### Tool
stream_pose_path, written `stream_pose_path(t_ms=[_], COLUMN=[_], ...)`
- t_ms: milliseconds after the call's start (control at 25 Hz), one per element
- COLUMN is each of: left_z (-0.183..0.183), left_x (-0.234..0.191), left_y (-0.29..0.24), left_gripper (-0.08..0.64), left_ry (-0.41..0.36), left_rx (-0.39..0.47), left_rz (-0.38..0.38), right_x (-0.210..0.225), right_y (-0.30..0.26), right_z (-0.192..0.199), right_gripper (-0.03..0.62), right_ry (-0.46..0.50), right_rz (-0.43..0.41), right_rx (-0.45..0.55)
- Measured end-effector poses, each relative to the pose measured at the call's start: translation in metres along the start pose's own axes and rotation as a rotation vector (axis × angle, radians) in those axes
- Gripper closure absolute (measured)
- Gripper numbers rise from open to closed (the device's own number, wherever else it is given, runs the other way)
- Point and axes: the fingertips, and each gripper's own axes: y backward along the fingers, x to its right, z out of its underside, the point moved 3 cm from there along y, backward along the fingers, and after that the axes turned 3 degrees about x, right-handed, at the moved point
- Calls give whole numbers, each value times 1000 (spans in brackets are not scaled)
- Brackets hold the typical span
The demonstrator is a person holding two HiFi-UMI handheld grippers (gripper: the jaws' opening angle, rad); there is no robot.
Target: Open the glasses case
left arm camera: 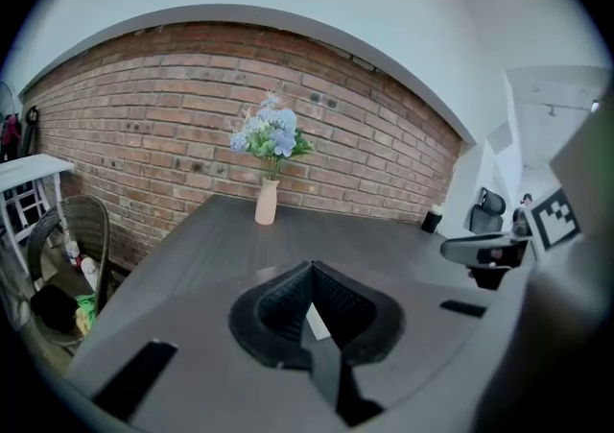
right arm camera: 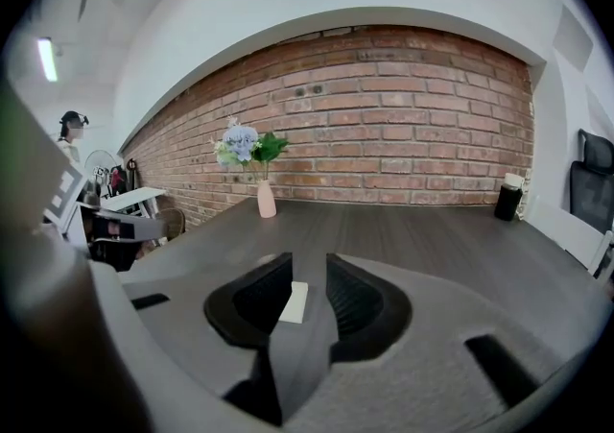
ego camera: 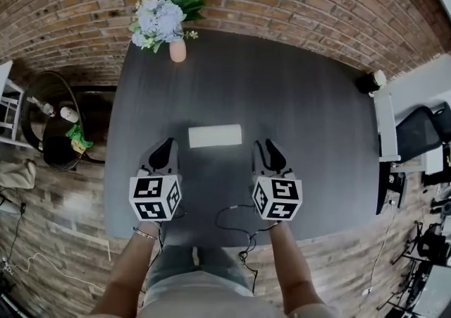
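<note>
White oblong glasses case (ego camera: 215, 135); closed; flat on dark table (ego camera: 296, 98)

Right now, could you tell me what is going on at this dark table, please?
A person holds a two-jaw gripper in each hand over a dark grey table. A white oblong glasses case lies closed on it, just ahead of both grippers and touched by neither. The left gripper has its jaws together; the right gripper has them apart and empty. A pink vase of flowers stands at the far edge.
</note>
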Motion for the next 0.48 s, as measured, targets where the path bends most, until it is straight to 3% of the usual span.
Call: stream_pose_path(t_ms=[480], left_z=[68], left_x=[-8], left_y=[-36], left_gripper=[561], left_ry=[15], left_rx=[-109], left_rz=[11], right_x=[-11], right_y=[-33], right_z=[66], right_gripper=[476], right_ry=[2], right_rz=[-62], right_rx=[-120])
